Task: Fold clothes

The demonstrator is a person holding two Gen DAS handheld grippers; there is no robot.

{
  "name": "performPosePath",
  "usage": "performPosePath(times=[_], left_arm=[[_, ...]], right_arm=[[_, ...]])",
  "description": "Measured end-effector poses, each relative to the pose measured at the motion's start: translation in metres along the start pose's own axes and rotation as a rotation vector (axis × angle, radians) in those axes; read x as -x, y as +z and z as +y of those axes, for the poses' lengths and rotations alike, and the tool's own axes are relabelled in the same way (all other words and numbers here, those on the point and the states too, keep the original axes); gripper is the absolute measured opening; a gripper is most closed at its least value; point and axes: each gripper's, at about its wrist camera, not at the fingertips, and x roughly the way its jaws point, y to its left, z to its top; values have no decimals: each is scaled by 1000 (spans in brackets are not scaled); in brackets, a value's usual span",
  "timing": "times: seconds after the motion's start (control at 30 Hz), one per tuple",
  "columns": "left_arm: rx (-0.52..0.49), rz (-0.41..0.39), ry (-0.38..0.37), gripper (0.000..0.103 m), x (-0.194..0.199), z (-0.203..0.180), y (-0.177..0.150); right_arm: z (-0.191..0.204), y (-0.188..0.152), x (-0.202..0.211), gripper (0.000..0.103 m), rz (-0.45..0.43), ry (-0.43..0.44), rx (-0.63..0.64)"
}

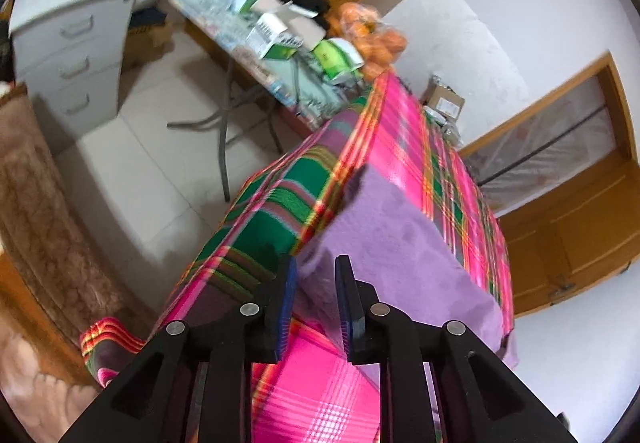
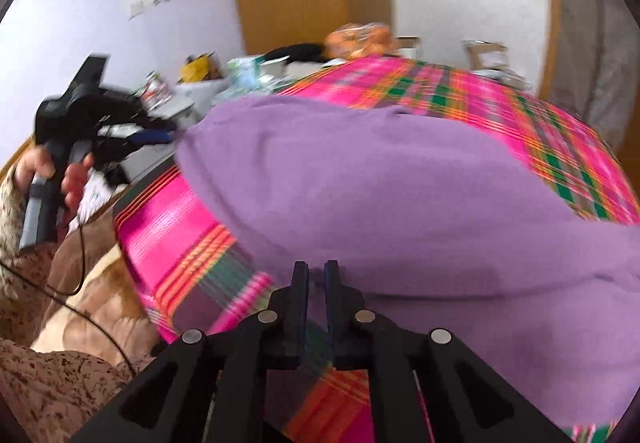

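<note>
Black two-finger tools and a speckled sleeve

In the left wrist view, the left tool (image 1: 316, 307) fills the bottom of the frame: matte black linkage arms with triangular cut-outs, four round silver pivot pins, and flat fingers faced with blue pads (image 1: 289, 307). The right tool (image 2: 316, 307), at the bottom of the right wrist view, has the same black arms, silver pins and dark blue-lined fingers. At the left edge of that view the left tool shows again from outside, a black body on a grey handle, with a thin black cable (image 2: 80, 283) trailing down. The sleeve (image 2: 52, 383) at lower left is pale brown fabric with dark red-brown speckles.
</note>
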Motion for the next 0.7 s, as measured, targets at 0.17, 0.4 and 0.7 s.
performPosePath(times=[0.17,0.4,0.7], left_arm=[[-129,14,-59,20,-2,-40,-12],[-319,135,-168,20,-24,-103,-44],[-514,272,-277,22,-50,-168,-97]], right_arm=[[-54,-22,7,9,37,-146,-175],[-56,-38,19,13,23,-116,-198],[-51,-47,31,14,42,-63,-202]])
